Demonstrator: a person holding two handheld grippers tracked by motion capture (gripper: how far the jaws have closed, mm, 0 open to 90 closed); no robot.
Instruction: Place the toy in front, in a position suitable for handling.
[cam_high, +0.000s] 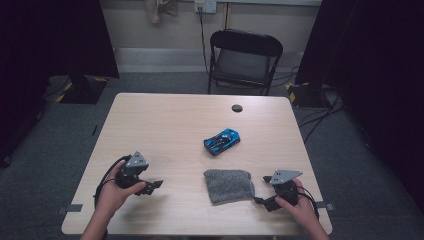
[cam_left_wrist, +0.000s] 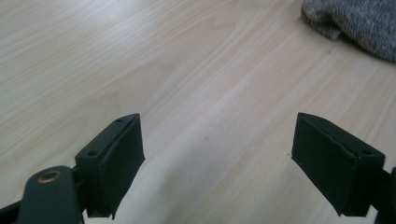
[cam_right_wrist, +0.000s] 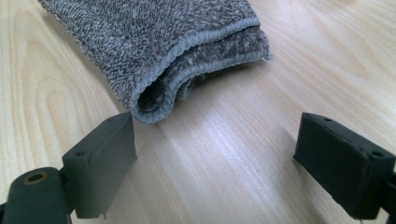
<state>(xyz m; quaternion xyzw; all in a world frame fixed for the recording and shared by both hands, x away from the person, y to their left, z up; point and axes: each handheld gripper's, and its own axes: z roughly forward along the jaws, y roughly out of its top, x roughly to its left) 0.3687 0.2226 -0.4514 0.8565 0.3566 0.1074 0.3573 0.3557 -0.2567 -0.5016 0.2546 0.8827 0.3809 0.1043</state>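
Note:
A folded grey towel (cam_high: 227, 184) lies near the table's front edge, right of centre. A blue and black toy car (cam_high: 222, 141) stands just behind it, at a slant. My left gripper (cam_high: 152, 186) hovers over bare wood left of the towel, pointing right toward it. In the left gripper view it (cam_left_wrist: 217, 135) is open with nothing between its jaws, and the towel (cam_left_wrist: 359, 23) lies farther off at the upper right. My right gripper (cam_high: 260, 201) sits at the towel's right corner; in the right gripper view it (cam_right_wrist: 215, 135) is open, and the towel's folded edge (cam_right_wrist: 163, 42) lies just ahead of the left jaw.
The light wooden table (cam_high: 165, 120) has a round black cable port (cam_high: 237, 108) near its far edge. A black folding chair (cam_high: 245, 60) stands behind the table. Dark curtains hang at both sides and cables run across the grey floor at the right.

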